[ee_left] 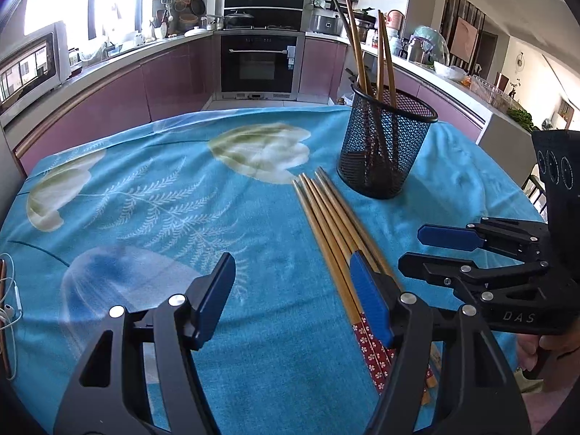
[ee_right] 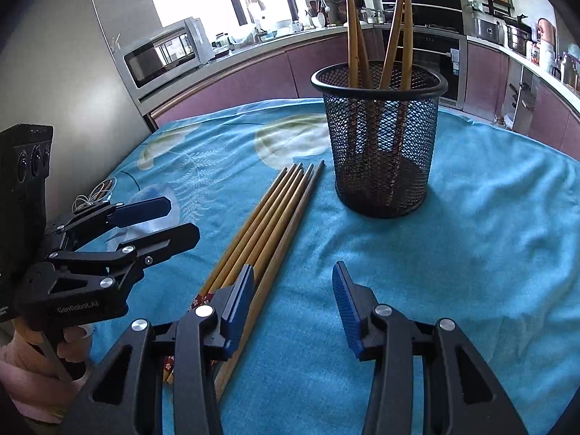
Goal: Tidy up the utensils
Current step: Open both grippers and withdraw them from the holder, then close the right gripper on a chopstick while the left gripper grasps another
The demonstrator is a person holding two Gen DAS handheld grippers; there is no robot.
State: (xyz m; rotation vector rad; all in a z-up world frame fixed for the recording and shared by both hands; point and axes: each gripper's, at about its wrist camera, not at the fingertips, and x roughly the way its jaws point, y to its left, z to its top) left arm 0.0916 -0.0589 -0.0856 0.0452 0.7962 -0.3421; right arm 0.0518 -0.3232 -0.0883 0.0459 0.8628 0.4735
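Several bamboo chopsticks (ee_left: 337, 224) (ee_right: 275, 217) lie side by side on the blue flowered cloth, tips pointing away from me. Behind them stands a black mesh cup (ee_left: 384, 152) (ee_right: 380, 145) with a few chopsticks (ee_left: 362, 47) (ee_right: 398, 25) upright in it. My left gripper (ee_left: 293, 290) (ee_right: 181, 217) is open and low over the cloth. Its right finger (ee_left: 369, 297) covers the bundle's near end, with bare cloth between the jaws. My right gripper (ee_right: 293, 297) (ee_left: 411, 248) is open too. Its left finger (ee_right: 241, 301) overlaps the bundle, and the outermost stick runs along its inner side.
A white earphone cable (ee_left: 11, 308) (ee_right: 90, 195) lies at the table's left edge. The cloth (ee_right: 489, 217) stretches to the right of the cup. Beyond the table are purple kitchen cabinets, an oven (ee_left: 259, 61) and a microwave (ee_right: 163, 54). A hand (ee_right: 72, 340) holds the left gripper.
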